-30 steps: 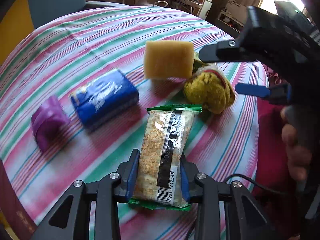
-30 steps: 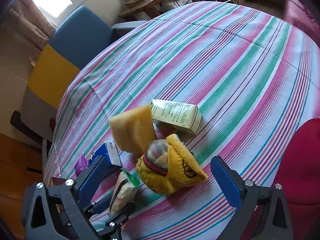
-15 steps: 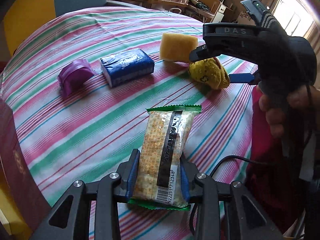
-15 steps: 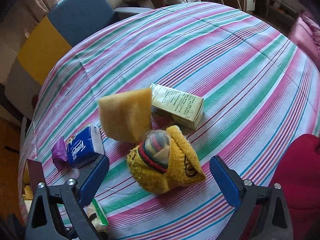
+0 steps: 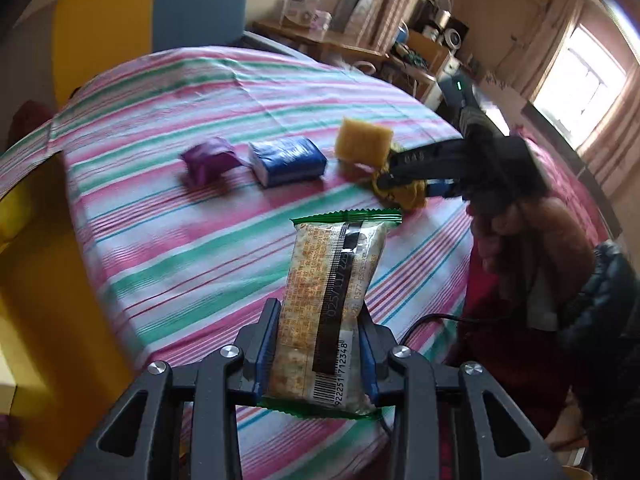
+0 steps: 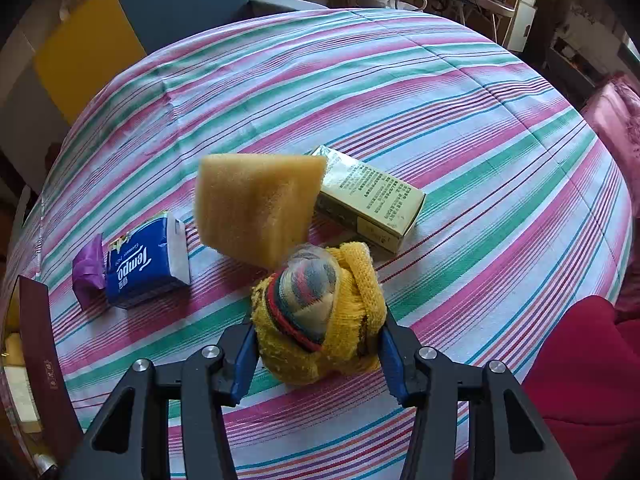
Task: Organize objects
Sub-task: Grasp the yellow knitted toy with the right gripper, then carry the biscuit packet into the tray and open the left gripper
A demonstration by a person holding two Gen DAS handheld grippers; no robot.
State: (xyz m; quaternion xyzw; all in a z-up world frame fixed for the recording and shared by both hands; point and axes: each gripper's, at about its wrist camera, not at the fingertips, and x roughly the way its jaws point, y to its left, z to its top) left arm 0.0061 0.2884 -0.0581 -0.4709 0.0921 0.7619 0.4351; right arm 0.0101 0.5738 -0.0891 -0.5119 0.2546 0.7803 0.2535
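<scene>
My left gripper (image 5: 318, 356) is clamped on a snack packet (image 5: 334, 308), its blue pads pressing both long sides, the barcode end nearest the camera and the green crimped end pointing away, lifted clear above the striped tablecloth (image 5: 192, 248) near the table's near edge. My right gripper (image 6: 318, 354) has just been closing, and its blue pads now sit against both flanks of a yellow knitted bundle (image 6: 320, 316) that rests on the cloth close to the near edge.

Only the right wrist view shows the bundle's striped rolled core and the green carton (image 6: 370, 200) lying flat beyond it, toward the middle of the table; a yellow sponge (image 6: 256, 204) leans tilted between the carton and the bundle. There the blue tissue pack (image 6: 148, 260) reads "tempo", with a purple pouch (image 6: 86, 268) touching its far-left side, both near the left edge.

Only the left wrist view shows my right gripper from outside, with the hand (image 5: 504, 240) on its handle, its fingers reaching down around the bundle. In that view the pouch, tissue pack and sponge stand in a row across the cloth, and the carton is hidden.
</scene>
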